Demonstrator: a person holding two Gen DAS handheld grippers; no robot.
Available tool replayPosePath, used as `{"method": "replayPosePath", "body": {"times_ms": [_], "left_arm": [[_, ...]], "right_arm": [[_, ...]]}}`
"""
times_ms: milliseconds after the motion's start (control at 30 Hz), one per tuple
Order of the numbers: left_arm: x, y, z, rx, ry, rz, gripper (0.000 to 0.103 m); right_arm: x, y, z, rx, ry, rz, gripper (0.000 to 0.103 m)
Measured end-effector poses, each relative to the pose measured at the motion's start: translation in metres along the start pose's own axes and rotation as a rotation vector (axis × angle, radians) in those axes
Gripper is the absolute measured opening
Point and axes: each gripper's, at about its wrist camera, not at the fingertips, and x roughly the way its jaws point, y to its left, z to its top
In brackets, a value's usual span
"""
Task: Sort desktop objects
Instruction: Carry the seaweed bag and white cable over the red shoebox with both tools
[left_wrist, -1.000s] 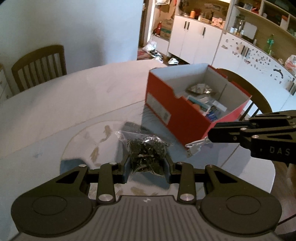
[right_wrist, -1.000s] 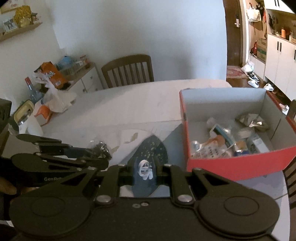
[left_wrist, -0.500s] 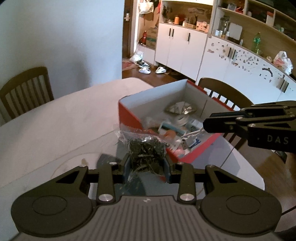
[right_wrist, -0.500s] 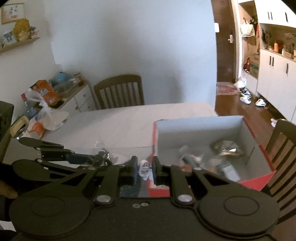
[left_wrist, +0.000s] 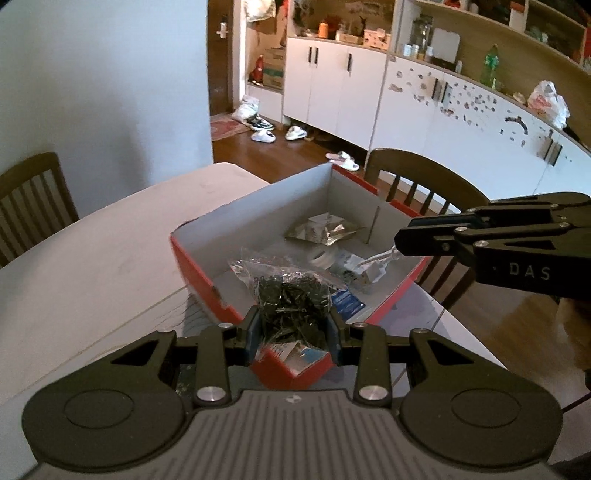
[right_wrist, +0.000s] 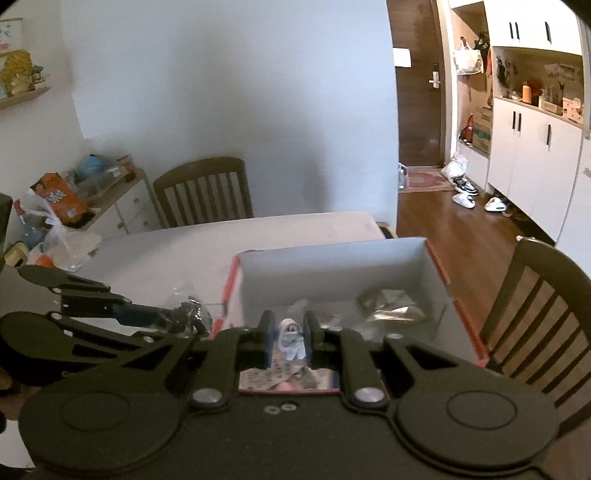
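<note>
left gripper (left_wrist: 293, 325) pinching the soft, crinkly bag of dark bits (left_wrist: 291, 295) low | right gripper (right_wrist: 289, 341) clamping the light white plug (right_wrist: 291, 338) | we are hovering both over the red box (left_wrist: 207, 288)

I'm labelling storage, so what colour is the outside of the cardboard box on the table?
Red outside, grey-white inside; left wrist view shows it best.

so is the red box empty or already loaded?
Loaded: red box holds a foil packet, tape roll and other small items.
</note>
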Motion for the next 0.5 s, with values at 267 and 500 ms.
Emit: {"method": "replayPosePath", "body": {"times_ms": [267,500], "left_arm": [[0.035,-0.005,0.017,0.019,0.059,0.003,0.034],[0.071,0.001,0.03,0.025,0.116,0.031,0.034]], "right_arm": [[0.012,-0.028,0.003,0.019,0.002,-0.007,0.015],[0.033,-0.05,0.007,0.065,0.022,0.007,0.015]]}}
